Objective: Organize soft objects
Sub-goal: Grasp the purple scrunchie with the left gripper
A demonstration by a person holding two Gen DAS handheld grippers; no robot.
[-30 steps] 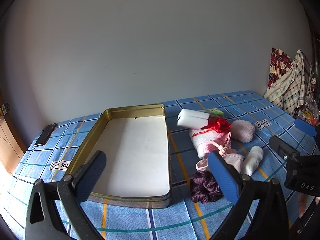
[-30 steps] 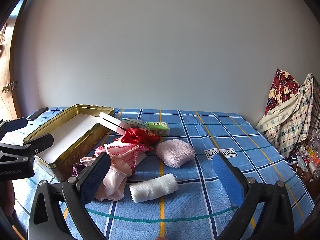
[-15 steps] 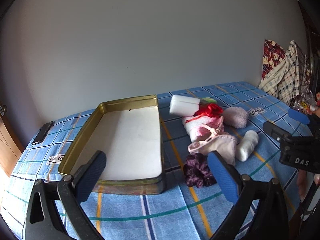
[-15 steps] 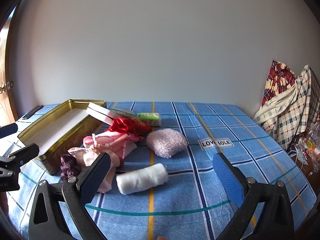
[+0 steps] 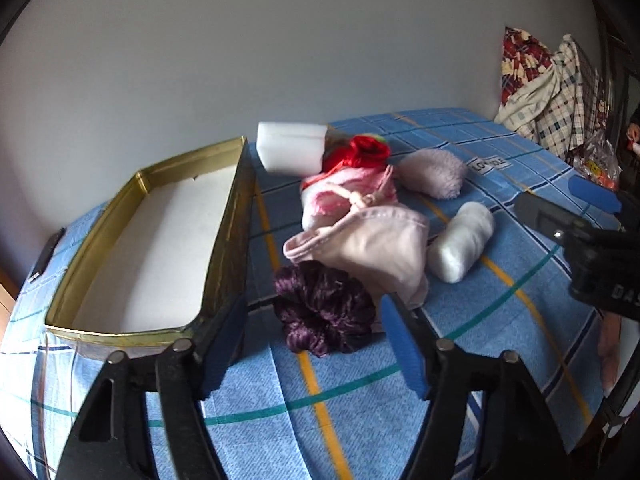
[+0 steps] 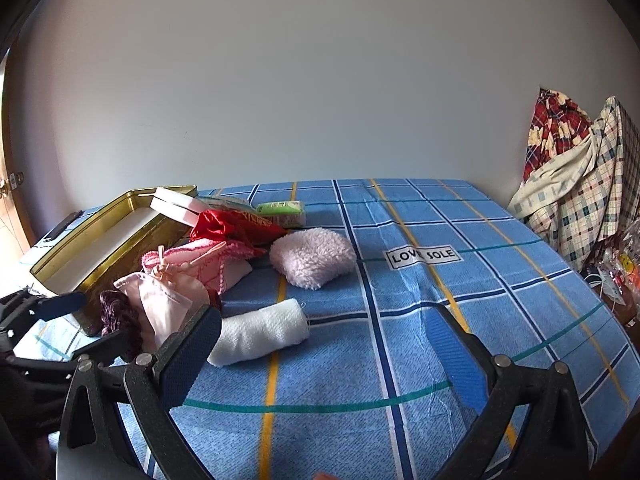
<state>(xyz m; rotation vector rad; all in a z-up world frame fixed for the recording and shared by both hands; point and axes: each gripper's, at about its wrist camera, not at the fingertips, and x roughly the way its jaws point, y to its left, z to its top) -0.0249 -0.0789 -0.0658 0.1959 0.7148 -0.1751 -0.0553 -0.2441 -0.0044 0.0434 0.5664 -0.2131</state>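
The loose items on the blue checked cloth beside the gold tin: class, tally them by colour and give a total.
White: 2, the foam block and the gauze roll
Pink: 3, the fluffy pad, the knitted piece and the pouch
Red: 1, the cloth
Purple: 1, the scrunchie
Green: 1, the packet
Total: 8

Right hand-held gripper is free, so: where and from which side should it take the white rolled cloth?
Grip the white rolled cloth across its middle, coming down from above and the near side with the right hand-held gripper turned so the pads straddle its long sides. It lies flat, clear on the right; its left end sits near the pink pouch.
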